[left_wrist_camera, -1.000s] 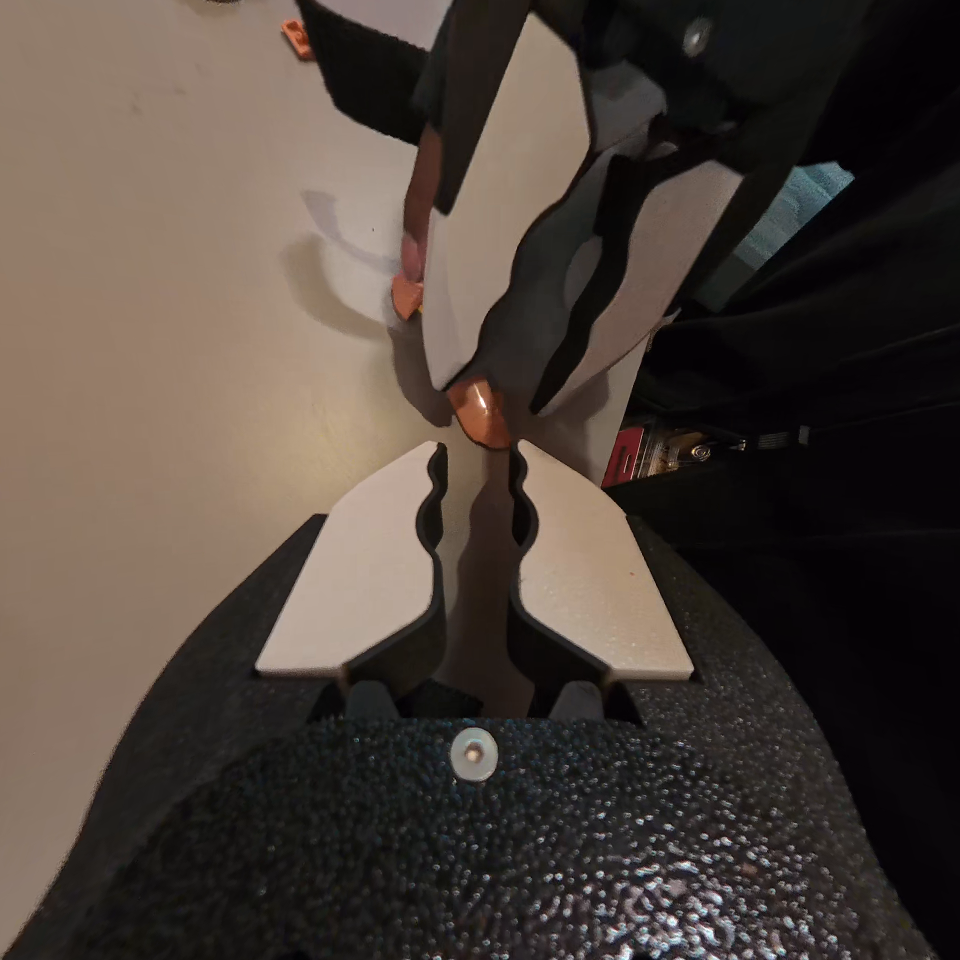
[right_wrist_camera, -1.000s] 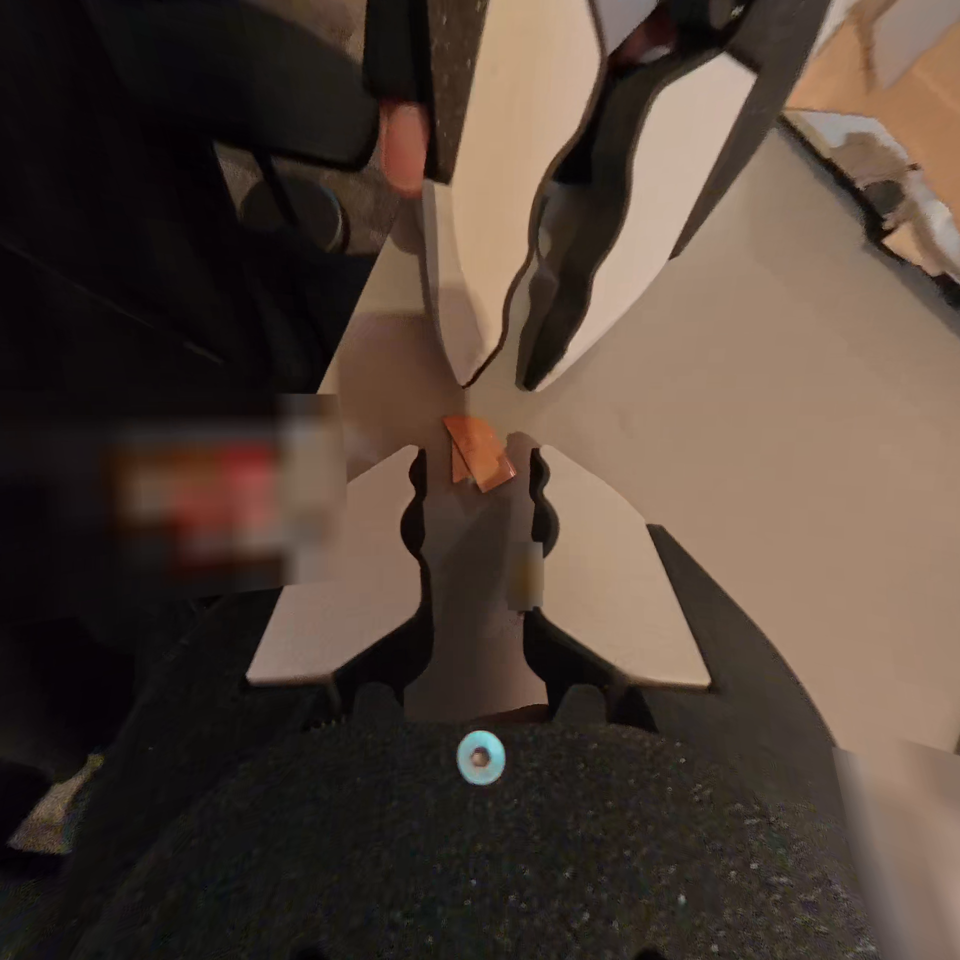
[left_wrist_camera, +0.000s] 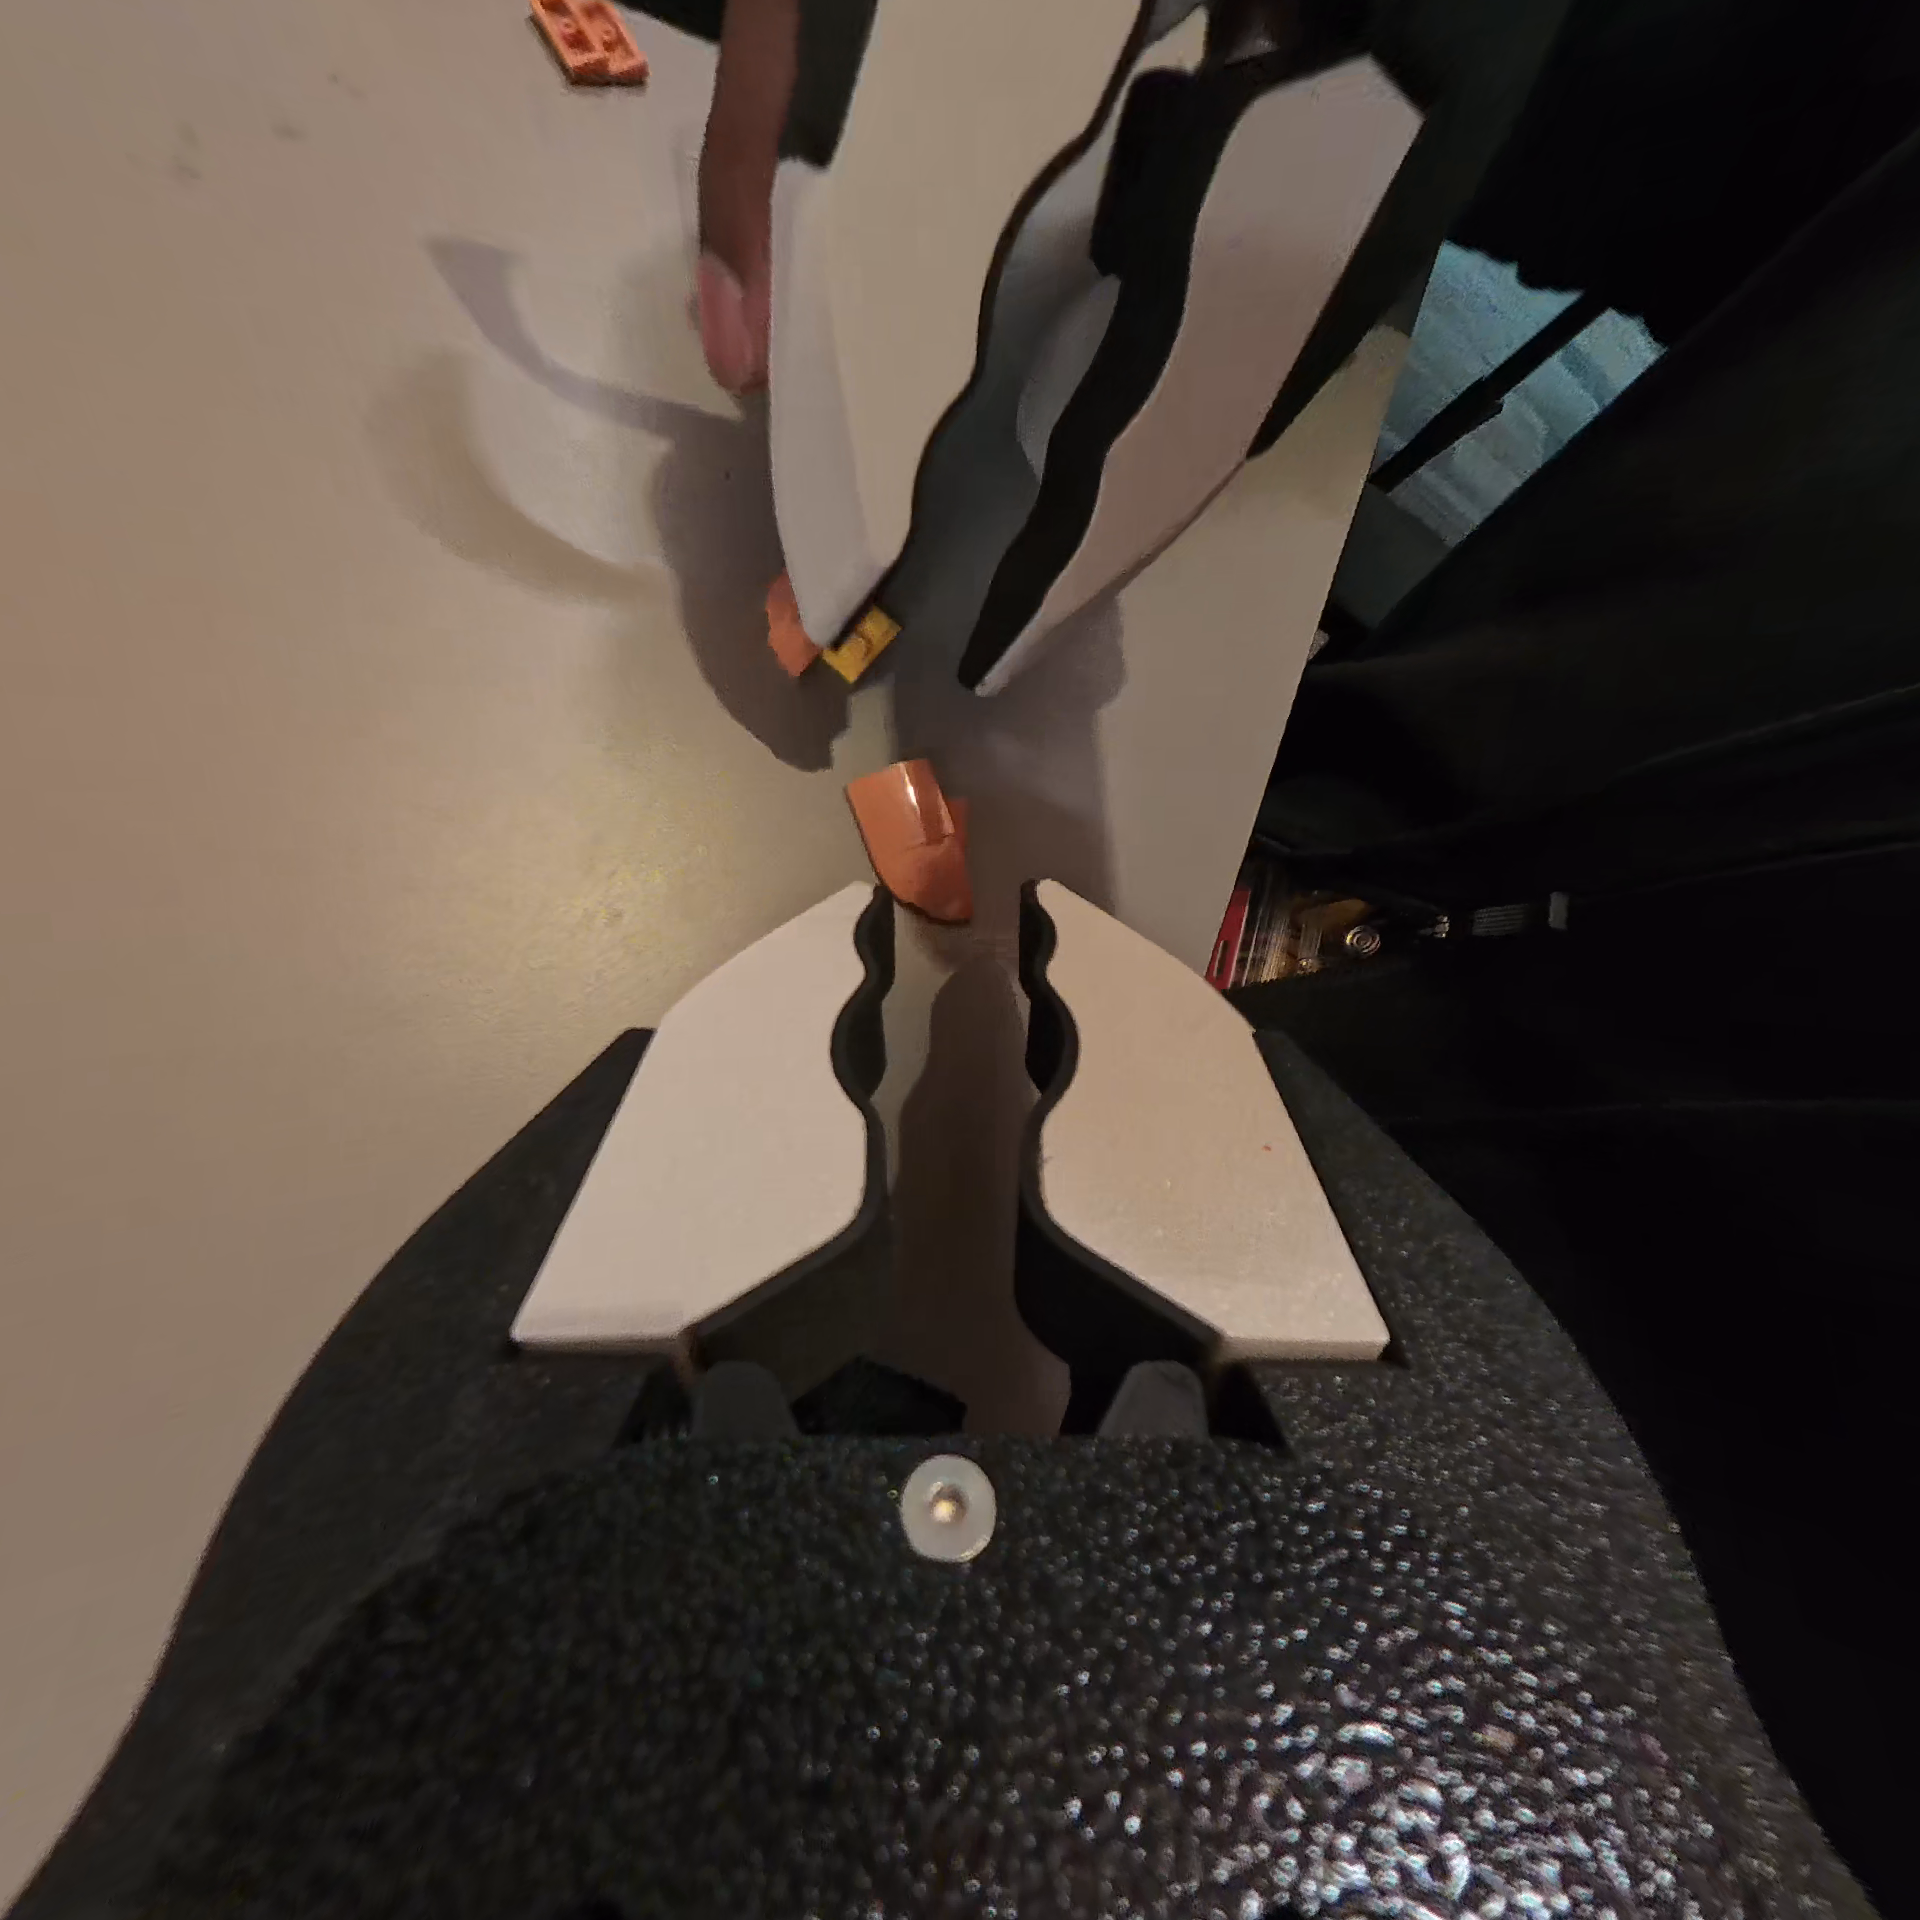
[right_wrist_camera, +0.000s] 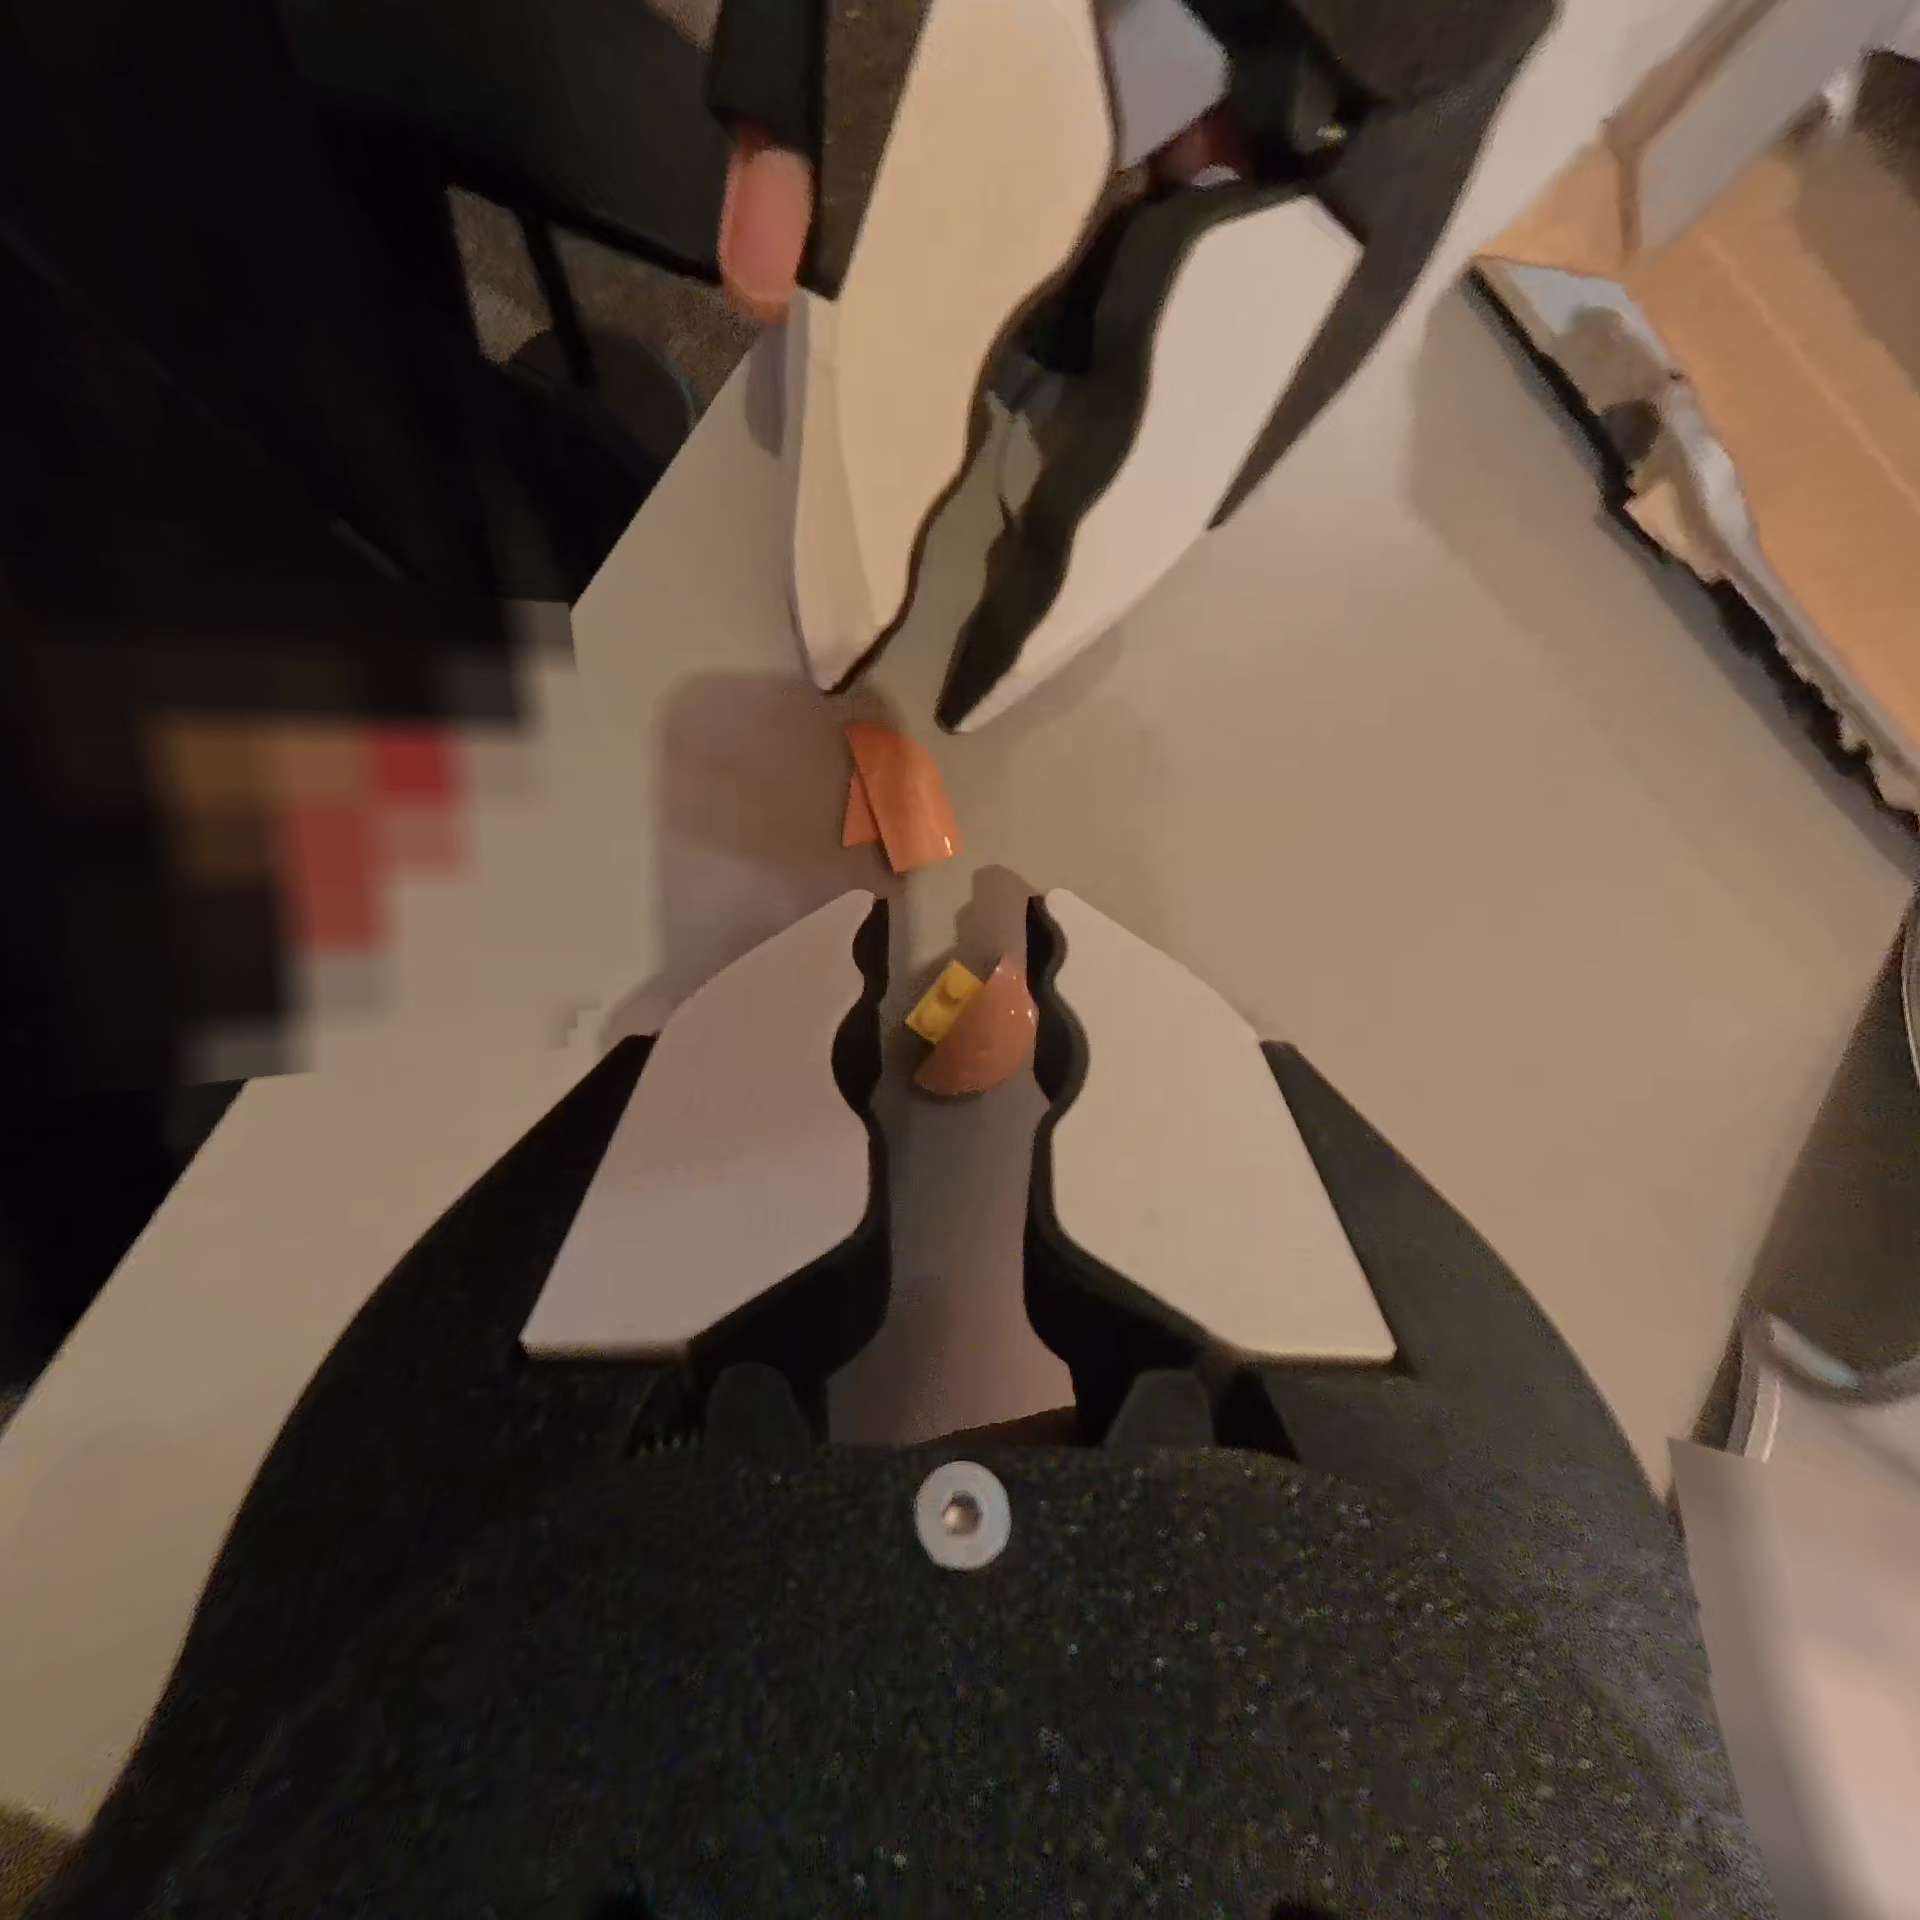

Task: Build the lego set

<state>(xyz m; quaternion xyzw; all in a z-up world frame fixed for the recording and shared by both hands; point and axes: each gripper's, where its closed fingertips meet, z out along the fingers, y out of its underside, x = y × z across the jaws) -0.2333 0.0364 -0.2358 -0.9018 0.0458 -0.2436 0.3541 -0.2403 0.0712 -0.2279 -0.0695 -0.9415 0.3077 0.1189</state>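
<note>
A curved orange Lego piece (left_wrist_camera: 914, 852) lies on the pale table (left_wrist_camera: 312, 727), just in front of my left gripper (left_wrist_camera: 956, 894), which is open and empty. It also shows in the right wrist view (right_wrist_camera: 899, 795), between the two grippers. My right gripper (right_wrist_camera: 956, 899) is open. A small yellow plate joined to an orange half-round piece (right_wrist_camera: 971, 1029) sits between its fingers, against the right finger and clear of the left one. In the left wrist view the right gripper (left_wrist_camera: 904, 660) comes in from above with the yellow plate (left_wrist_camera: 862, 649) at one fingertip.
A flat orange plate (left_wrist_camera: 587, 42) lies at the far left of the table. A cardboard box (right_wrist_camera: 1714, 364) and a dark cylinder (right_wrist_camera: 1849, 1143) stand at the right. The table edge (left_wrist_camera: 1288, 727) borders a person's dark clothing. A person's finger (left_wrist_camera: 738, 281) rests on the right gripper. The gap from one gripper's tips to the other's is roughly 4 centimeters. The dark cylinder (right_wrist_camera: 1849, 1143) sits 20 centimeters or so from the ends of my right fingers.
The two grippers have drawn a little apart. The curved orange piece now lies free on the table between them. The yellow and orange piece now shows between the right gripper's fingers.
</note>
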